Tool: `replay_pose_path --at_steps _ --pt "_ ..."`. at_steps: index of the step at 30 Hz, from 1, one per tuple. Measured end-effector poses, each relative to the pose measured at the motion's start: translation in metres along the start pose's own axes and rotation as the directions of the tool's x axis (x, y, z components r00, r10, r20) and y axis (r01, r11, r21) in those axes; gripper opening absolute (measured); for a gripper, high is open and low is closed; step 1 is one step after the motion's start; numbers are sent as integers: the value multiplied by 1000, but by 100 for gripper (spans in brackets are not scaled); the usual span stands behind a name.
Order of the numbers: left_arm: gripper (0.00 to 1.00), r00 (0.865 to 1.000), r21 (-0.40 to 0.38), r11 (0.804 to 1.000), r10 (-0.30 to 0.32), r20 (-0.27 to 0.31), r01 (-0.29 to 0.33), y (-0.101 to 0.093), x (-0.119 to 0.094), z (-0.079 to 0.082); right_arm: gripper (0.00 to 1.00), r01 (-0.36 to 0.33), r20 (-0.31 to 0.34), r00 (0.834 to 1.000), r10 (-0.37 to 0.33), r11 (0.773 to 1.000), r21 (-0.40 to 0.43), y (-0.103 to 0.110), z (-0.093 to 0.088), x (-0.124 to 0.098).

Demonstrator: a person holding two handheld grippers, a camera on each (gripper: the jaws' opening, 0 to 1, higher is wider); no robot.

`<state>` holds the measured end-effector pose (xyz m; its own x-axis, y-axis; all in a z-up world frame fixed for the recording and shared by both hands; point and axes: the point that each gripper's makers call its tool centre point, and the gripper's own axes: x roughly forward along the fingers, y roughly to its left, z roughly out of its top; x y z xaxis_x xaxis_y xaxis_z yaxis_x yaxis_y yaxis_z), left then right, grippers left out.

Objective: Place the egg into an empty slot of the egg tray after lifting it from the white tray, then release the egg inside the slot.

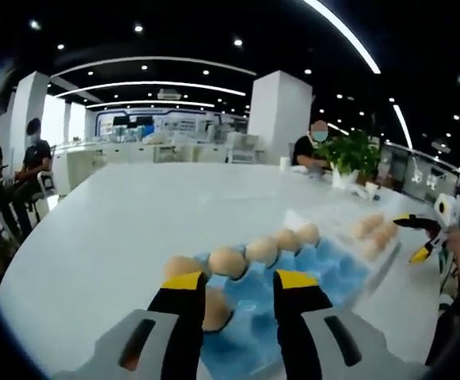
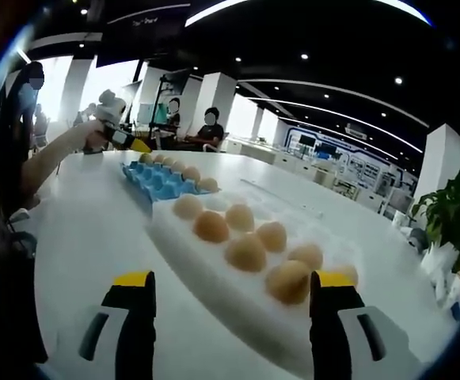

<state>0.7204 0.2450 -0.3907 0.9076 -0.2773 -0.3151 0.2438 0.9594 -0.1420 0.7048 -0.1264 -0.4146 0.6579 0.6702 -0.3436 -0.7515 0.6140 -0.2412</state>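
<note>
The blue egg tray lies just ahead of my left gripper, whose jaws stand open over its near end. A row of eggs fills its far edge, and one more egg sits in a slot right beside the inner side of the left jaw. Further right, the white tray holds several eggs. My right gripper is wide open over the white tray, with several eggs between and beyond its jaws. It also appears open at the right edge. The left gripper hovers at the blue tray.
Both trays rest on a large white table. A person sits at the far side next to a potted plant; the plant stands right of the white tray. The arm holding the left gripper reaches in from the left.
</note>
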Motion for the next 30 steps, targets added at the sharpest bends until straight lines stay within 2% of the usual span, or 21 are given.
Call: replay_pose_path --at_steps 4,13,22,30 --pt "38 1000 11 1000 -21 -5 21 -12 4 -1 83 0 5 1000 0 1000 1 -1 1 0" --pt "42 993 81 990 -115 -7 115 -57 11 3 84 -1 4 1000 1 1000 3 -3 -1 2" --pt "45 981 131 972 -193 -16 193 -97 19 7 84 7 10 1000 -7 1000 9 -5 -1 1" --pt "47 964 177 948 -263 -40 266 -129 29 5 84 5 12 1000 -5 1000 13 -4 -3 2"
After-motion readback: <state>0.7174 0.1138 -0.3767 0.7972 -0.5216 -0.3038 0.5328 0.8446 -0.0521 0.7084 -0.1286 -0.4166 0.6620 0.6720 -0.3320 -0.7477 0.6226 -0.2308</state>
